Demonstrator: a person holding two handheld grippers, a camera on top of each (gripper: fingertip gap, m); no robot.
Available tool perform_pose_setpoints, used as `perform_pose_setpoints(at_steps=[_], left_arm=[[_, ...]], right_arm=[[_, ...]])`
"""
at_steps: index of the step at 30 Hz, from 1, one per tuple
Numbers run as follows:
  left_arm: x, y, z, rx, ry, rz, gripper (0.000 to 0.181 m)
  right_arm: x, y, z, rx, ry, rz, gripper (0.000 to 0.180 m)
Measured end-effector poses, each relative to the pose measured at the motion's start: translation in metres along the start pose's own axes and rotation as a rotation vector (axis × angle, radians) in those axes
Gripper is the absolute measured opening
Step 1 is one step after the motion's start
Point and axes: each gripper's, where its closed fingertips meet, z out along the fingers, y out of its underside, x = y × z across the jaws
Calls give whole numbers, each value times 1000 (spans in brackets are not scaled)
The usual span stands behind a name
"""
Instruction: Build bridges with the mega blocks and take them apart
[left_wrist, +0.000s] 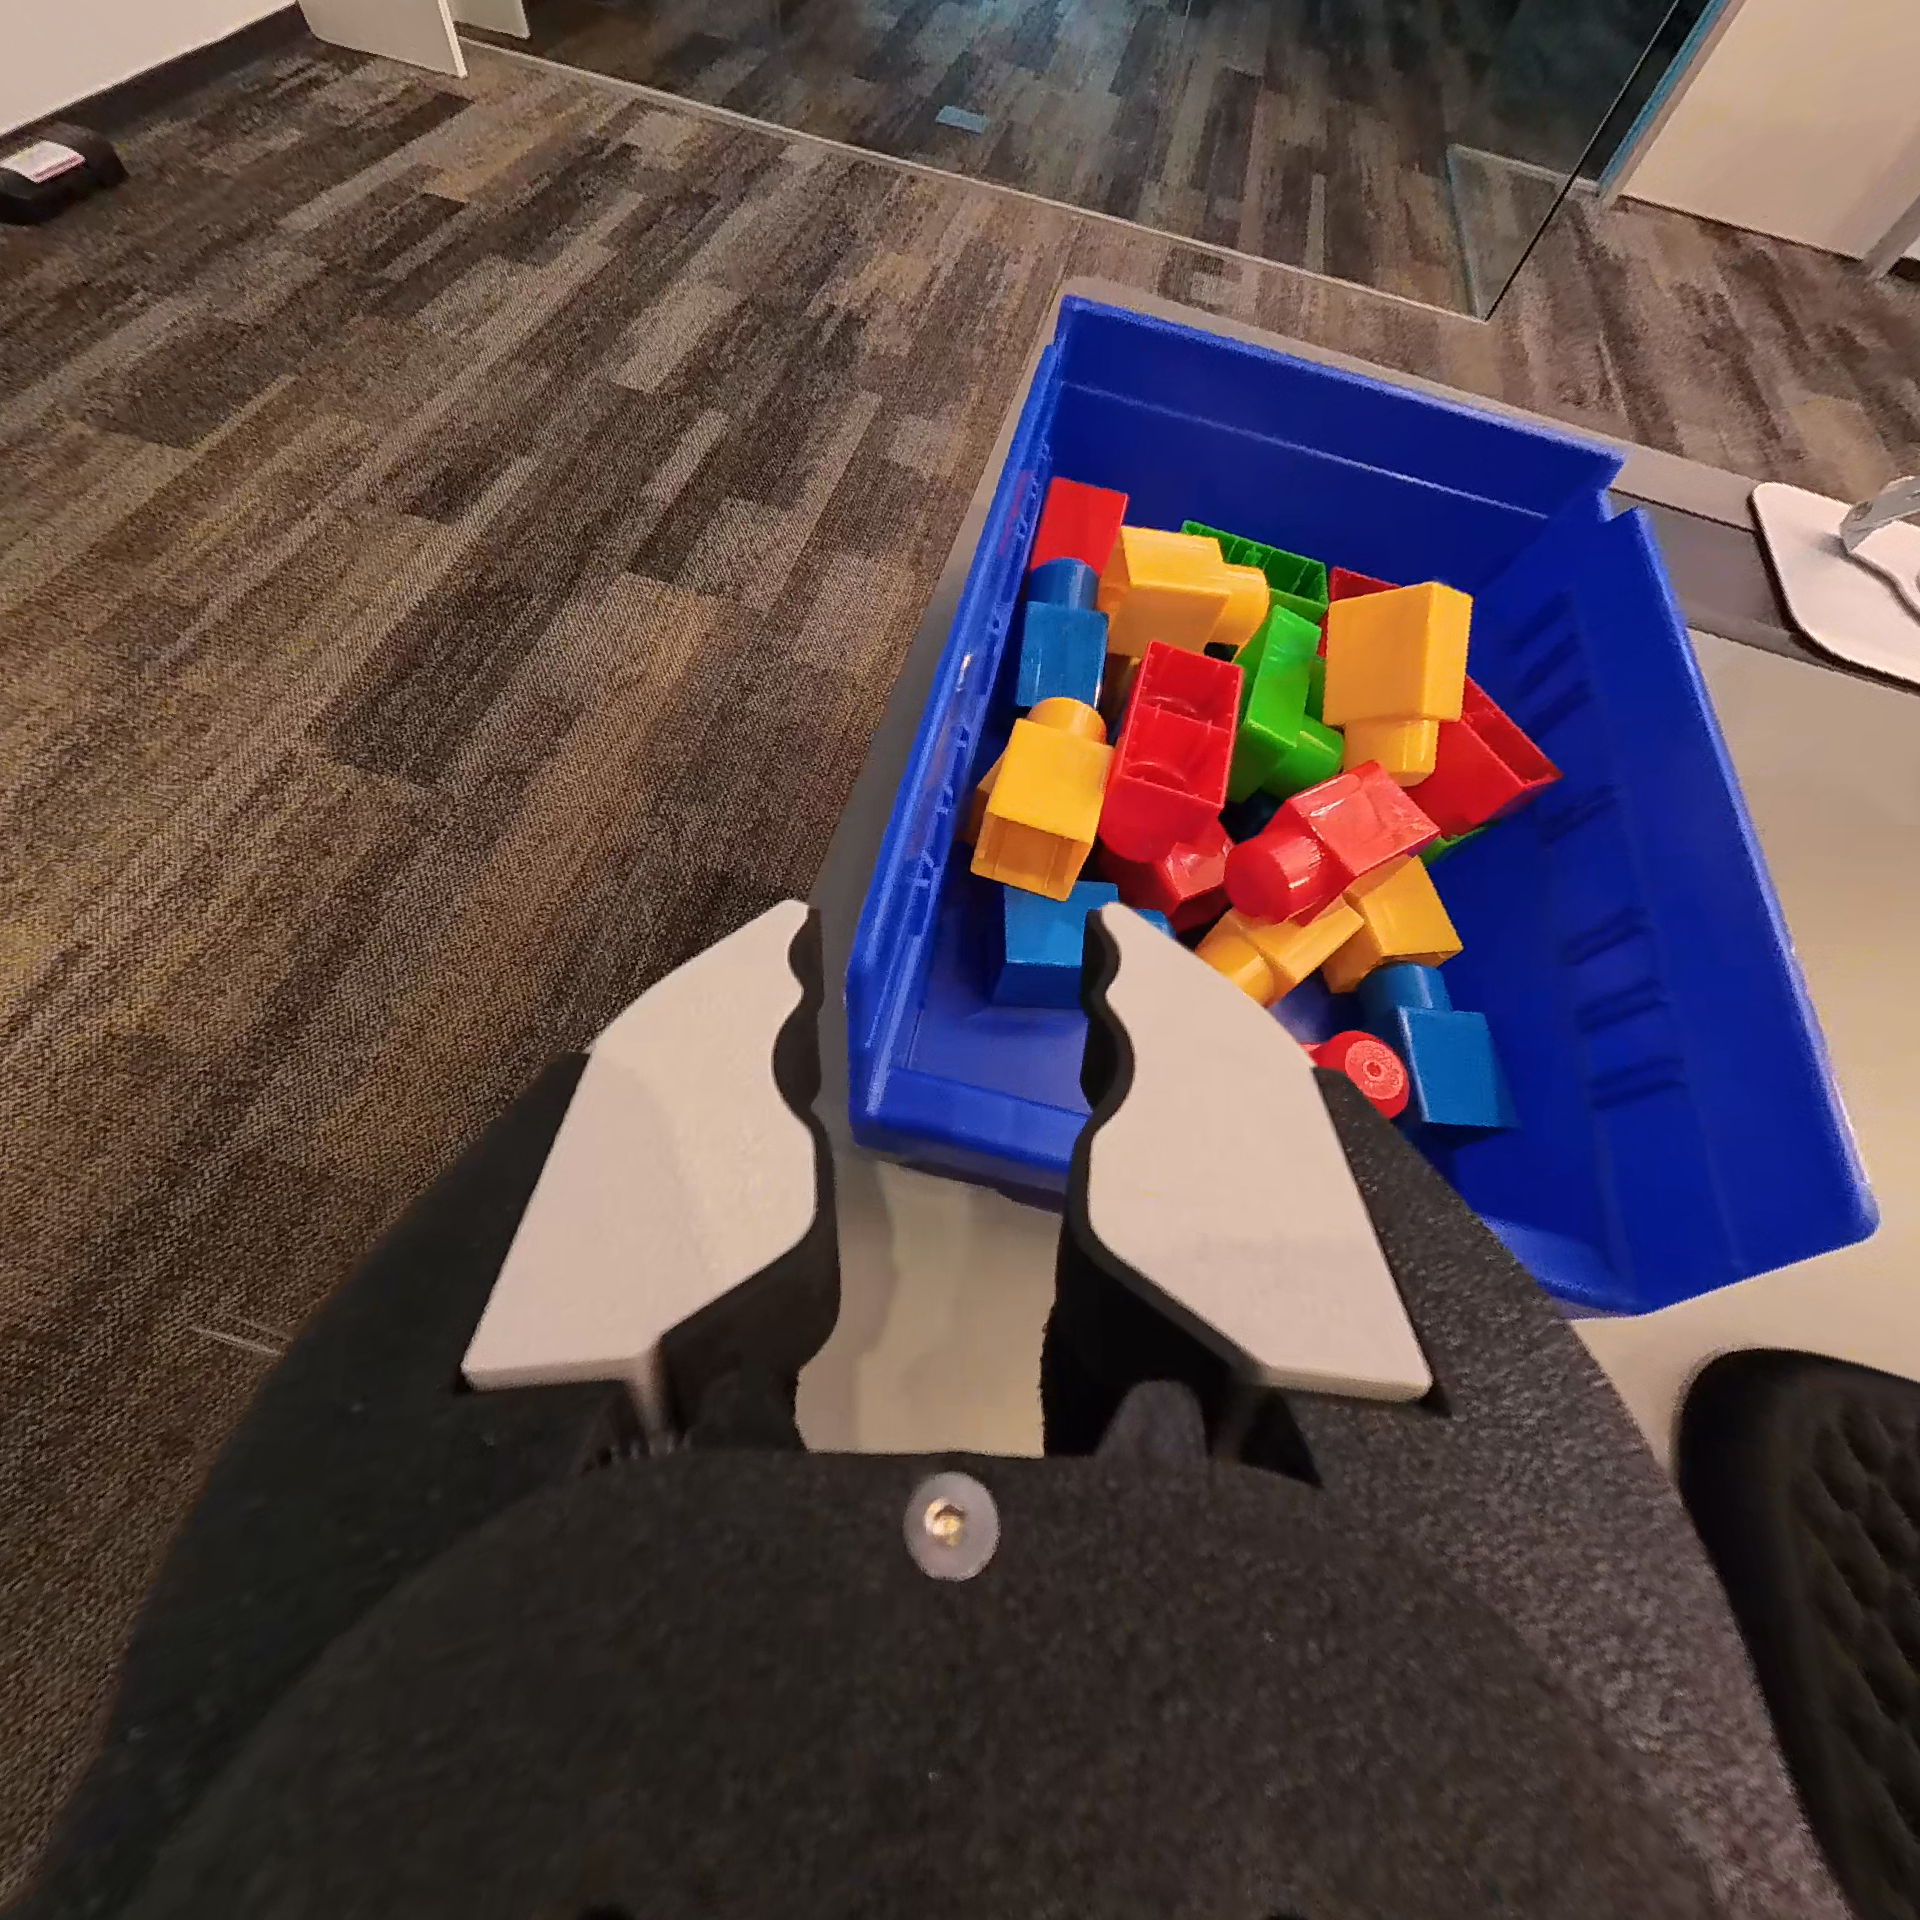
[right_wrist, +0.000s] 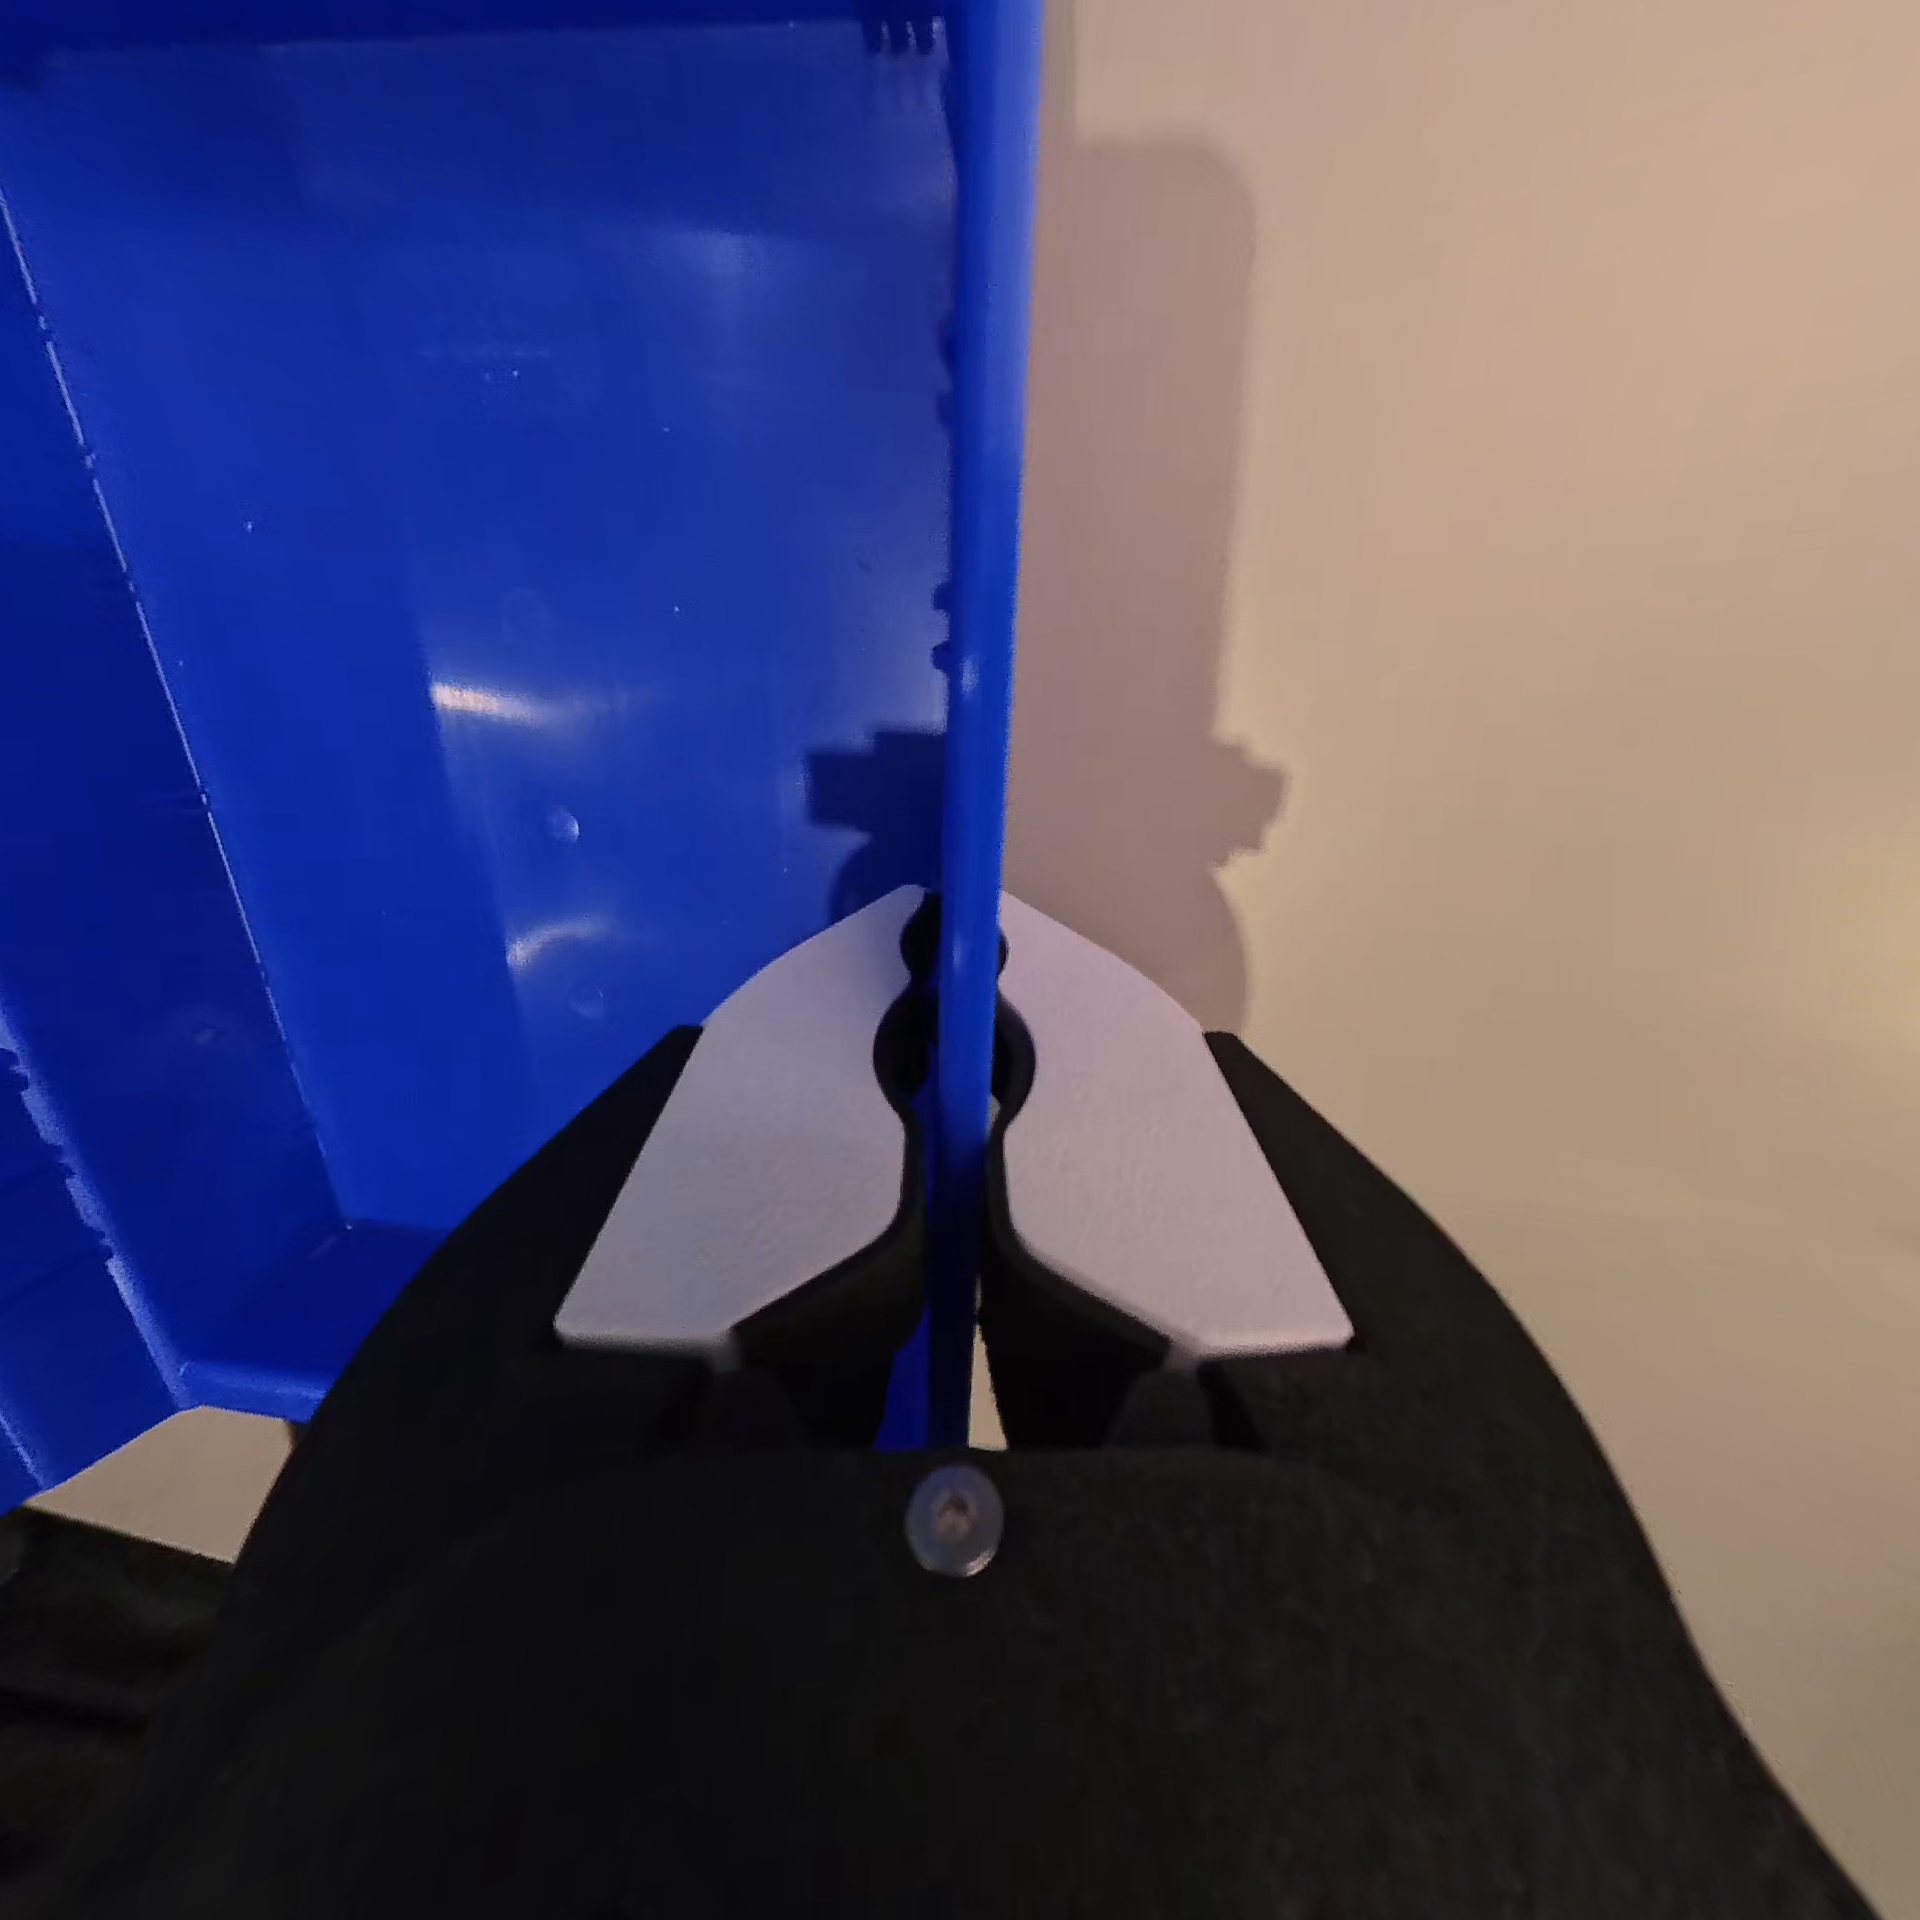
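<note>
My left gripper (left_wrist: 951, 925) hangs with its fingers apart, empty, over the near left corner of the blue bin (left_wrist: 1683, 1039) — one finger outside the wall, one above the inside. The mega blocks (left_wrist: 1236, 758) lie heaped in that bin on the pale table (left_wrist: 1808, 790). My right gripper (right_wrist: 961, 914) is clamped on the bin's right wall — its rim pinched between both pads.

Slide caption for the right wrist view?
Right gripper clamped on the blue bin's side wall, over the beige table.
</note>
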Motion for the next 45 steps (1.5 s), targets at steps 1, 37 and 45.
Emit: perform_pose_setpoints(at_steps=[1,37,45], left_arm=[[0,-1,0,0,-3,-2,48],[20,-3,-7,-63,-120,22,48],[-17,18,25,-177,-43,-5,53]], right_arm=[[17,7,-4,1,3,18,5],[237,98,-52,35,174,-21,44],[232,82,-104,150,406,-78,72]])
